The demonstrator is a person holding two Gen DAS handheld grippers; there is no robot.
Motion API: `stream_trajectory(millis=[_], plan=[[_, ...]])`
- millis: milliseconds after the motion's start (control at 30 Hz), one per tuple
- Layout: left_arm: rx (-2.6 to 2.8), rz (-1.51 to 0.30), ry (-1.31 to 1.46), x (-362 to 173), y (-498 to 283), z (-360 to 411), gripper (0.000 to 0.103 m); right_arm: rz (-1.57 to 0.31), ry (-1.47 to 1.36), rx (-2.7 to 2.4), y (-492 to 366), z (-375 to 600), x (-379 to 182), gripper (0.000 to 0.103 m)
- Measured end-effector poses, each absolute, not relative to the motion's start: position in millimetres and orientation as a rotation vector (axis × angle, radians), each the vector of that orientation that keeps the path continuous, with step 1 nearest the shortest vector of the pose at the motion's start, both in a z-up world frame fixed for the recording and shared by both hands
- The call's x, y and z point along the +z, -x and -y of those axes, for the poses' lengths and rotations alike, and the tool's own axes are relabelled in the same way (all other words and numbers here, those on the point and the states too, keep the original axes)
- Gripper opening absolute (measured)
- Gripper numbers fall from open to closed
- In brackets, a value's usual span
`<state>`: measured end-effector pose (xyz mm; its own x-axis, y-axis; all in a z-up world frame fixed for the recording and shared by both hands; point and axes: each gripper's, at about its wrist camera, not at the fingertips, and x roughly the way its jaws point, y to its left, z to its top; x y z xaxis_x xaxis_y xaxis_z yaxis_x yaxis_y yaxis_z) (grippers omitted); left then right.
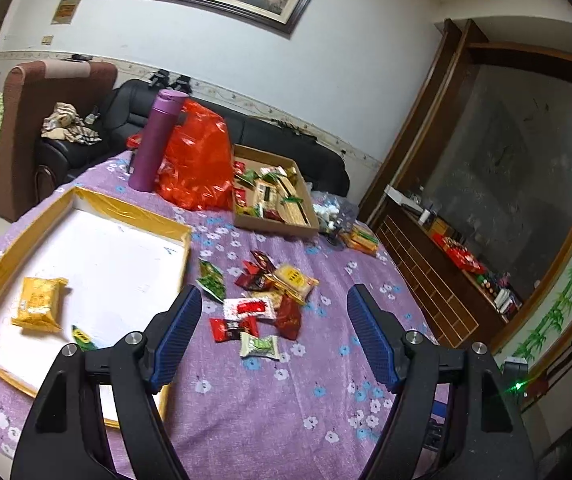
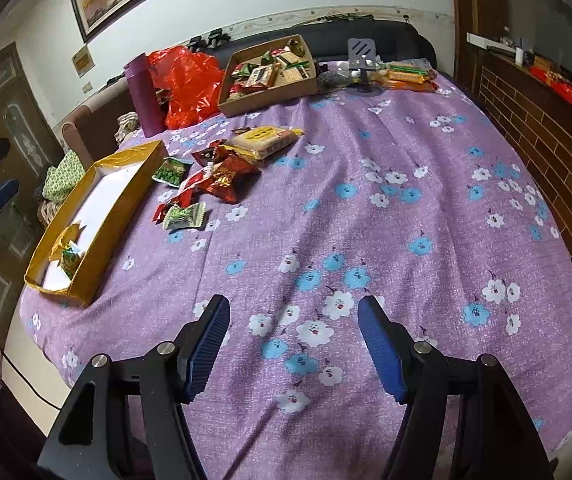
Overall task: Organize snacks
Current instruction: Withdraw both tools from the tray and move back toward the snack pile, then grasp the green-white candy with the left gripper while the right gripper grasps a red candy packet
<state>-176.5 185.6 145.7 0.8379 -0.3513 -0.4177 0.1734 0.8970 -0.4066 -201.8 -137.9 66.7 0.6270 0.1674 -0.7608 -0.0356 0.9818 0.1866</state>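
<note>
While a purple flowered cloth [image 2: 365, 184] covers the whole table, the biggest thing on it is the gold-walled tray [image 1: 86, 204] with a white floor, lying at the left side. In it, toward the near end, rest a yellow snack packet [image 1: 40, 304] and a small green packet [image 1: 82, 336] just beside it. At the far side stands a brown cardboard box [image 1: 274, 226] filled with mixed wrapped snacks, with a crumpled red plastic bag [image 1: 196, 164] touching its left wall and an upright purple flask [image 1: 156, 140] left of the bag. Right of the box, at the far right edge, lie orange-and-green bars [image 2: 409, 76] and a small dark phone stand [image 2: 361, 64].

Between tray and box, a loose pile of snacks [image 1: 262, 292] sits on the cloth: a flat yellow pastry pack [image 2: 266, 140] at its far end, red sachets in the middle, a green packet [image 1: 212, 280] on its left, and a pale green candy [image 1: 258, 345] nearest.

The left gripper [image 1: 274, 306] is spread wide and holds nothing, hovering just short of the pile. The right gripper [image 2: 293, 318] is likewise spread and holding nothing, above bare cloth well apart from the pile.
</note>
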Motion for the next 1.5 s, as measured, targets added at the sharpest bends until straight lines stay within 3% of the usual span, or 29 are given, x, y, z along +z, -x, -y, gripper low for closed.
stream_trajectory(millis=[567,800,1000,1300,1333,1433,1500], plan=[[-0.273,-0.559,0.334,128.0,167.6,-176.9,0.075,-0.921,-0.152,0.157,177.2,136.5,57.3,0.069],[-0.120,-0.561,0.270,117.6,185.8,-213.5,0.075,-0.872,-0.213,0.287,107.4,118.3,79.8,0.068],[-0.048,-0.622,0.261,96.5,179.8,-243.0,0.075,-0.932,-0.201,0.328,46.6,80.4,62.3,0.066],[-0.206,-0.680,0.185,82.0,159.2,-206.7,0.075,-0.990,-0.182,0.280,1.7,50.7,31.2,0.066],[-0.220,-0.687,0.177,81.4,157.4,-202.1,0.075,-0.993,-0.179,0.277,-0.9,48.9,29.1,0.065],[-0.268,-0.710,0.141,79.8,151.8,-185.0,0.075,-1.018,-0.177,0.301,-7.0,45.5,20.9,0.030],[-0.299,-0.721,0.120,80.4,148.3,-174.2,0.075,-1.011,-0.194,0.311,-5.6,49.9,19.9,0.030]])
